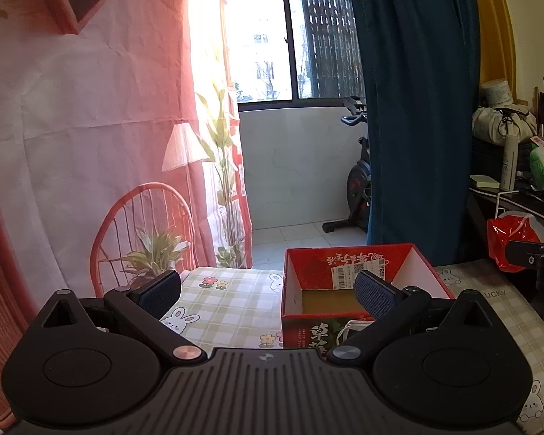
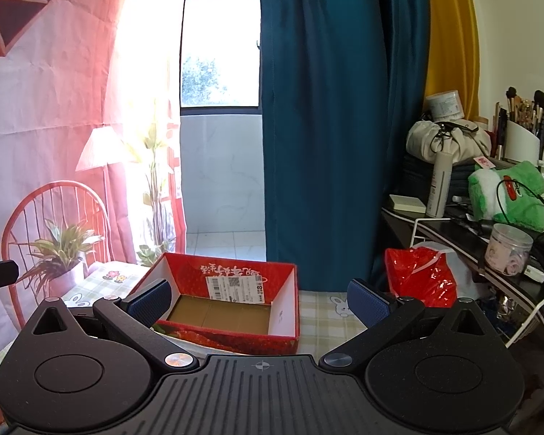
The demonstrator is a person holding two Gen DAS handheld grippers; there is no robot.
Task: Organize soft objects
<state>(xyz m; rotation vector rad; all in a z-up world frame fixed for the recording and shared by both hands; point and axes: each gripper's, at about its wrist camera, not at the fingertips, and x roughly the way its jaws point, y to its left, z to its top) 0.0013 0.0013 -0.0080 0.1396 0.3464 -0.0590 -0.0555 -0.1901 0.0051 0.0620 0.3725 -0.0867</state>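
Both grippers hang above the desk with nothing in them: the left gripper has its fingers spread wide, and the right gripper likewise stands fully open and empty. The likely container for the task, a red cardboard box with an open top, sits on the checked rabbit-print cloth; its brown floor looks bare, so by my reading no soft object has been stowed yet and the work is at its very start. In the left view the box lies just ahead of the right finger, and something white with thin loops, too cut off to name, lies against the box's near wall. A green plush item rests on the cluttered side shelf to the right, well apart from the box, beside a red plastic bag. The next move, I judge, calls for choosing 1 soft thing, bringing an open gripper around it, closing gently, and carrying it over the box rim.
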